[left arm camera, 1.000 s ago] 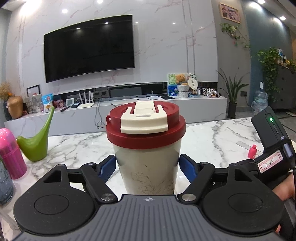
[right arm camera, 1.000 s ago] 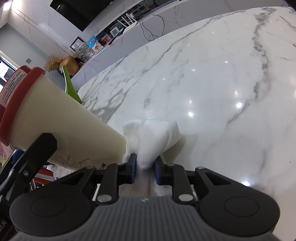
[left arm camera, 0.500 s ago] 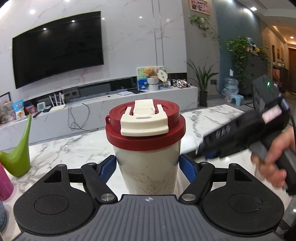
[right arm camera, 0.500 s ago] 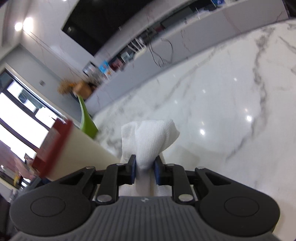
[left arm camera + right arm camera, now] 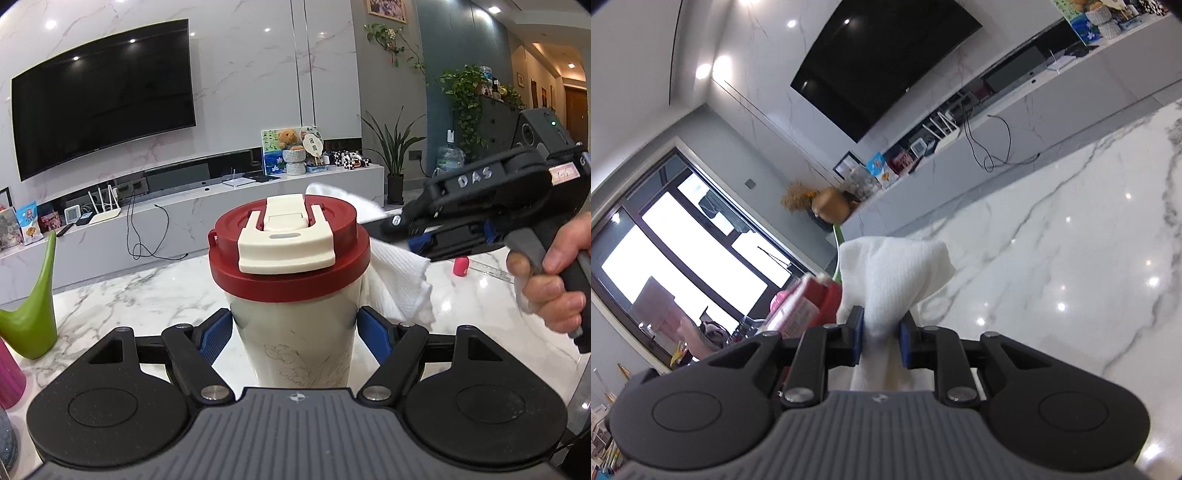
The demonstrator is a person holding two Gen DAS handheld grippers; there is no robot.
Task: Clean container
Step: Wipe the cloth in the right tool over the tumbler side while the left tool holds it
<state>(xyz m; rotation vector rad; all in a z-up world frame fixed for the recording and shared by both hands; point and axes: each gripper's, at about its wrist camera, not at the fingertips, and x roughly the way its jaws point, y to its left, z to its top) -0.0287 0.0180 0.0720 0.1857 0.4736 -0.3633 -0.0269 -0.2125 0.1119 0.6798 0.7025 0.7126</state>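
**Cup braced, cloth brought to its rim**

While my left tongs (image 5: 293, 332) clamped the cream cup (image 5: 295, 332) low on its body, I kept it upright above the marble worktop (image 5: 155, 291), lid toward me. Grip sat beneath the red lid (image 5: 288, 273) so the whole upper wall and rim stayed free for wiping; blue pads (image 5: 216, 334) pressed on both flanks, jaws set as wide as the cup.

My right tongs (image 5: 417, 242) were pinched narrow on a bunched white cloth (image 5: 395, 280), a loose wad left sticking out ahead of the pads so fabric, not plastic, met the cup. From the left wrist view the cloth lay against the cup's right side, just under the lid's edge, and reached round behind it. Right wrist view: cloth (image 5: 890, 280) between the pads, lid (image 5: 816, 302) blurred just to its left.

Judgement: wiping of the upper wall in hand; lid closed, so only the outside was being done. Whether the cup's base touched the worktop, I could not tell.

Green watering can (image 5: 33, 314) stood well apart, left.
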